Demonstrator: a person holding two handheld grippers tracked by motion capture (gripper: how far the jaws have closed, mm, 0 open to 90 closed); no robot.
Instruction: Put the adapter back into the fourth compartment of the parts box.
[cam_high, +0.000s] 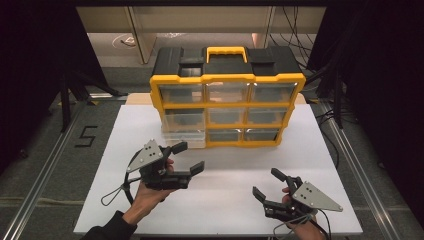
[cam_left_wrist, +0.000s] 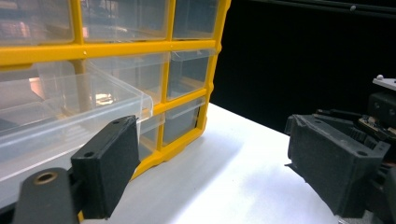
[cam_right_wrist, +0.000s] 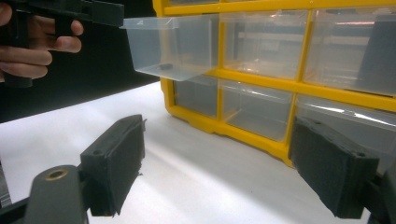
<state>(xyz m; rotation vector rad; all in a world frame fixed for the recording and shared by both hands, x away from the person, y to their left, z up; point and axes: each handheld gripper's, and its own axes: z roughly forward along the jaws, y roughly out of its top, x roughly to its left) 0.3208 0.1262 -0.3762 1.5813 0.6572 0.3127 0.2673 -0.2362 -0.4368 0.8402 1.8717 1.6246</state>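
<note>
A yellow and black organiser cabinet (cam_high: 227, 77) with clear drawers stands at the back of the white table (cam_high: 225, 210). Its left drawer in the middle row (cam_high: 184, 136) is pulled out towards me. In the right gripper view that drawer (cam_right_wrist: 173, 44) holds a small dark item (cam_right_wrist: 164, 66). My left gripper (cam_high: 191, 157) is open just in front of the drawer and a little to its right, holding nothing. In the left gripper view the drawer (cam_left_wrist: 70, 107) is close beyond the left jaw. My right gripper (cam_high: 266, 183) is open near the table's front right, well apart from the cabinet.
The cabinet's other drawers (cam_high: 267, 116) are closed, and a yellow handle (cam_high: 226, 51) sits on its black top. Metal rails (cam_high: 45, 170) run along both sides of the table. Cables (cam_high: 117, 192) trail from the grippers. Bare table lies between the two grippers.
</note>
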